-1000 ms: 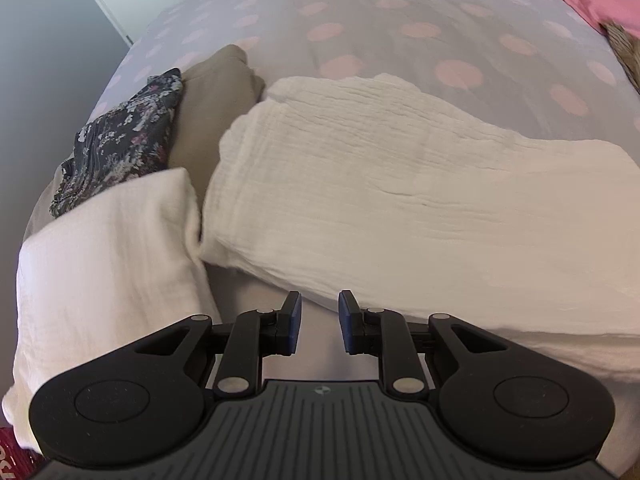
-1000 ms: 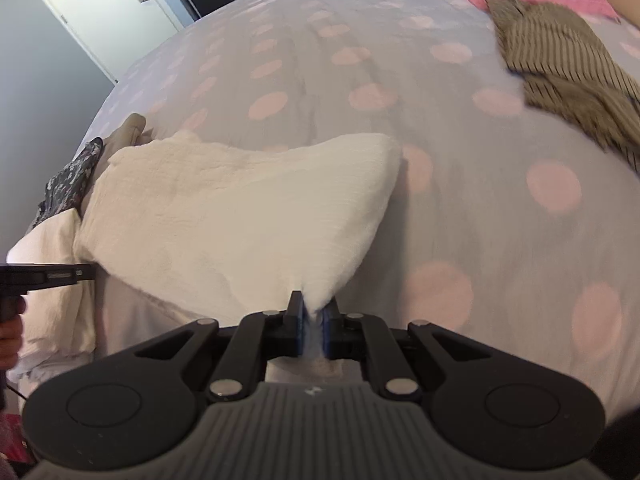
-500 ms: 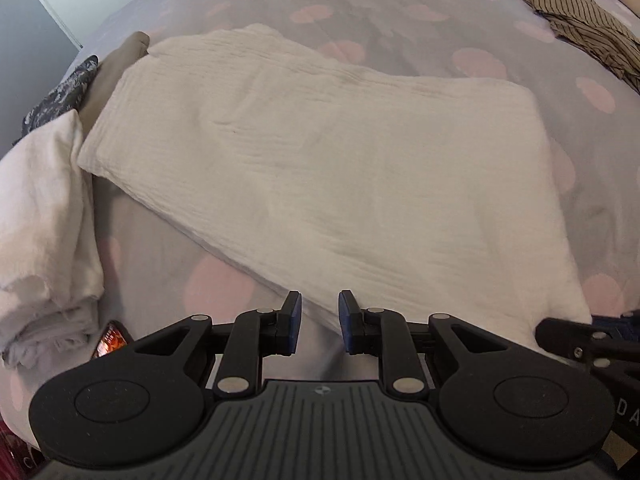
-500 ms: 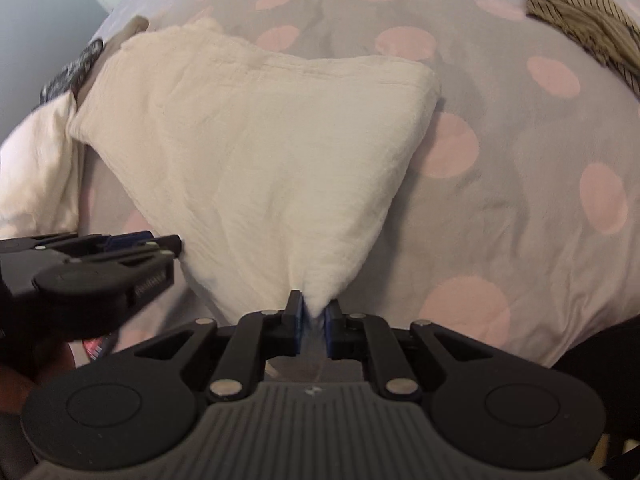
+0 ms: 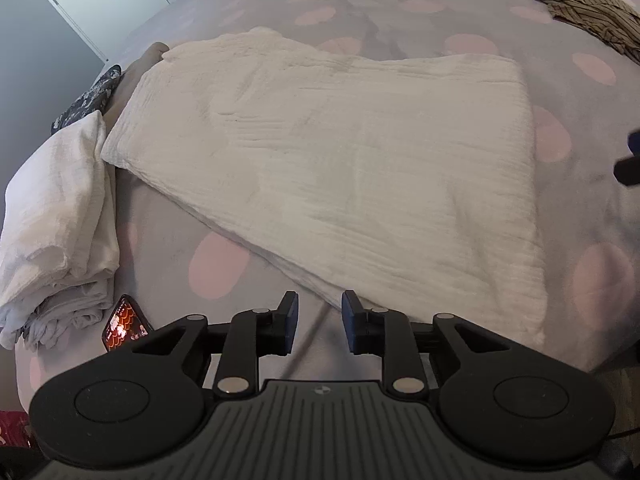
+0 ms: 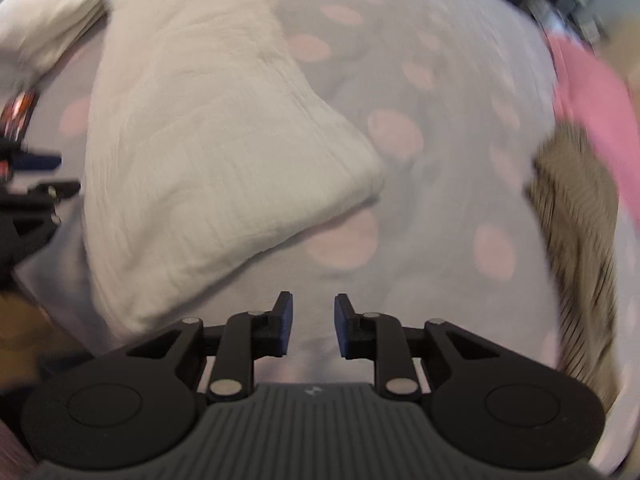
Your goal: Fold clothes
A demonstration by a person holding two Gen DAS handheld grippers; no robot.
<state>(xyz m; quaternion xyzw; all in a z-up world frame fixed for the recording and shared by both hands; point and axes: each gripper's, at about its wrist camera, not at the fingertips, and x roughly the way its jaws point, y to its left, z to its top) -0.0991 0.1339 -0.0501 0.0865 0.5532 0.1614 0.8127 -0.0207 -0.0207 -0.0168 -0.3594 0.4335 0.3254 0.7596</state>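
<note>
A cream crinkled garment (image 5: pixel 352 168) lies folded flat on the grey bed with pink dots (image 5: pixel 216 260); it also shows in the right wrist view (image 6: pixel 200 168). My left gripper (image 5: pixel 318 322) is open and empty, just off the garment's near edge. My right gripper (image 6: pixel 313 326) is open and empty, over bare bedspread to the right of the garment's near corner. The left gripper shows at the left edge of the right wrist view (image 6: pixel 36 184). The right wrist view is blurred.
A folded white garment (image 5: pixel 60 216) lies at the left with a dark floral cloth (image 5: pixel 92 96) and a beige one behind it. A small orange packet (image 5: pixel 124 322) lies beside the white pile. A striped brown garment (image 5: pixel 580 4) and a pink pillow (image 6: pixel 592 104) lie at the right.
My right gripper has opened and let go of the cream garment's corner, and swung right. The garment now lies flat. My left gripper has pulled back slightly, still open.
</note>
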